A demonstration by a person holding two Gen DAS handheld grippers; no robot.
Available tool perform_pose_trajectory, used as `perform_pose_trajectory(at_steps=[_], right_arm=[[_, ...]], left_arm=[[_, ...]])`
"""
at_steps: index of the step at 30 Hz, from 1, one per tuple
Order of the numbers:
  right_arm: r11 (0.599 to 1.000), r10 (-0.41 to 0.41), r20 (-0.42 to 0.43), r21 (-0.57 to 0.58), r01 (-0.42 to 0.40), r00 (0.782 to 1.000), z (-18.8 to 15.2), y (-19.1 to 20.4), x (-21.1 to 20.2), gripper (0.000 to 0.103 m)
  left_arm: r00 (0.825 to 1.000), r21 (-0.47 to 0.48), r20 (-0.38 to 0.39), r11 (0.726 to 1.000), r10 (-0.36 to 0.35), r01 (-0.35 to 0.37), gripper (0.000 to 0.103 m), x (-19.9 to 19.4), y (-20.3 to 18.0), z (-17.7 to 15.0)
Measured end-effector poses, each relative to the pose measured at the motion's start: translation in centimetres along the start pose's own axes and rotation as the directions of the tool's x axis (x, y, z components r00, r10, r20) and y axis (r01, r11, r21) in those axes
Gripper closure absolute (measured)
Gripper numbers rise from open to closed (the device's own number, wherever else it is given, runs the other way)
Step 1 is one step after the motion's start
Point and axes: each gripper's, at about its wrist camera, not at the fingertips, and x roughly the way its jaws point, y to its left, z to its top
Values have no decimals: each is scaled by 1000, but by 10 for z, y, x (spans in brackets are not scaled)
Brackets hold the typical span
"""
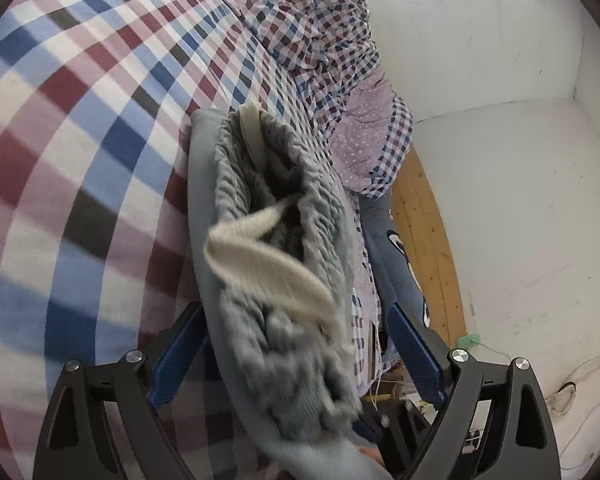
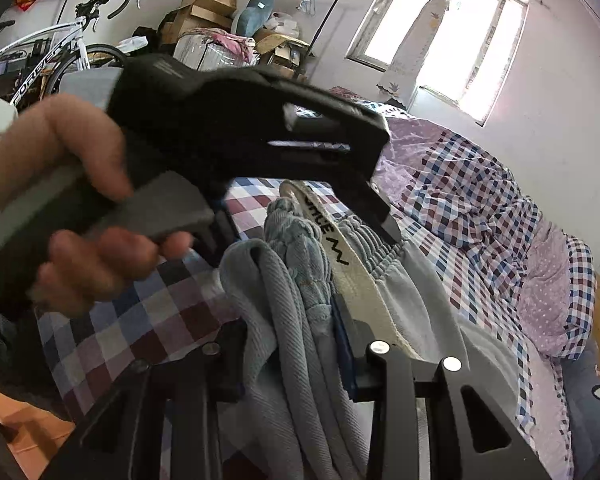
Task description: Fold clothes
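I take the checked bedsheet (image 1: 80, 128) as my landmark: the grey sweatpants (image 1: 268, 264) hang bunched above it, gathered waistband uppermost, with a cream drawstring (image 1: 268, 256) trailing across the folds. My left gripper (image 1: 300, 356) has its blue pads standing apart on either side of the cloth, and the fabric passes between them without either pad visibly pressing. My right gripper (image 2: 292, 344) is clamped on the same sweatpants (image 2: 300, 320), the bundle pinched between its black fingers just below the waistband, though folds hide the pads, so I judge the grip from how tightly the cloth is drawn. Above the sheet in the right view, a hand (image 2: 60, 196) holds the other gripper's handle.
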Motion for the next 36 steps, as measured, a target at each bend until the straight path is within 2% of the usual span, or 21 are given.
perform_pose_trajectory(at_steps=[4, 6, 7, 10, 11, 12, 15, 17, 18, 21, 24, 26, 29, 31, 36], right_arm=[[1000, 15, -5, 9, -15, 1000, -1, -1, -2, 67], [1000, 27, -21, 6, -27, 999, -3, 1, 0, 66], [999, 36, -30, 5, -36, 999, -5, 0, 3, 64], [997, 76, -46, 18, -75, 996, -8, 0, 1, 55], [994, 106, -59, 32, -104, 993, -10, -3, 1, 49], [989, 144, -75, 48, -141, 987, -12, -7, 0, 47], [958, 276, -110, 106, -265, 955, -23, -27, -10, 39], [937, 329, -103, 157, -311, 939, -31, -48, -21, 36], [930, 342, -96, 180, -322, 935, -34, -61, -26, 35], [914, 310, -61, 294, -280, 949, -50, -117, -40, 32], [837, 298, -13, 485, -255, 954, -79, -180, -52, 28], [736, 323, -1, 630, -250, 946, -113, -226, -55, 26], [611, 376, -38, 762, -217, 926, -155, -265, -49, 26], [563, 383, -72, 808, -171, 921, -181, -287, -45, 26], [473, 439, -37, 859, -195, 898, -217, -311, -48, 25]], left_arm=[[999, 42, -44, 999, 29, -27, 12, 14, -4, 14], [995, 43, -81, 998, 57, -54, 22, 28, -3, 20], [994, 38, -89, 997, 71, -68, 34, 33, -1, 22], [993, 24, -81, 996, 91, -90, 44, 37, 3, 24], [992, 29, -80, 995, 96, -94, 46, 37, 2, 24], [992, 32, -80, 995, 100, -98, 47, 38, 2, 25], [992, 36, -76, 994, 106, -103, 49, 40, 1, 27], [991, 41, -74, 993, 113, -110, 50, 38, 4, 24], [991, 41, -73, 993, 114, -111, 50, 38, 4, 23], [990, 42, -71, 992, 119, -116, 50, 38, 2, 22], [990, 44, -71, 992, 124, -121, 50, 21, 9, 17], [990, 43, -70, 992, 124, -121, 50, 22, 9, 20], [990, 45, -70, 992, 121, -118, 50, 23, 9, 20], [990, 47, -70, 992, 119, -116, 50, 23, 9, 20], [991, 53, -66, 992, 119, -116, 51, 25, 11, 20]])
